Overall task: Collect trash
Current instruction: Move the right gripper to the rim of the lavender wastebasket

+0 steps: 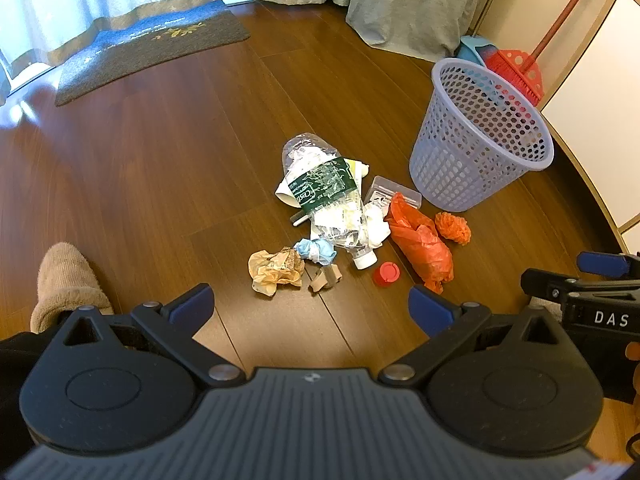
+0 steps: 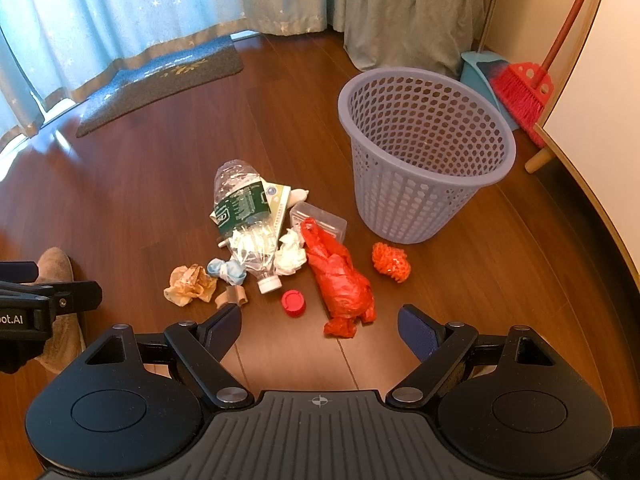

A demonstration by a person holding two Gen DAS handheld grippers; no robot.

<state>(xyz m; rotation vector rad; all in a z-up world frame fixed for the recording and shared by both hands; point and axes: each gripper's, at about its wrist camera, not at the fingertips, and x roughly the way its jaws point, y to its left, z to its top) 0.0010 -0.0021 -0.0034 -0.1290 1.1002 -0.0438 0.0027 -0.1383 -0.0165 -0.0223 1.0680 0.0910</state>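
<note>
A crushed clear plastic bottle with a dark green label lay in the litter pile on the glossy brown wooden floor, its long axis running from 11 o'clock to its white cap at 5 o'clock. Around it were crinkled tan paper, a round red lid, a wrinkled orange plastic bag and an orange mesh ball. The perforated lavender plastic basket stood upright at 2 o'clock. The left gripper and right gripper hovered with fingers spread, empty.
</note>
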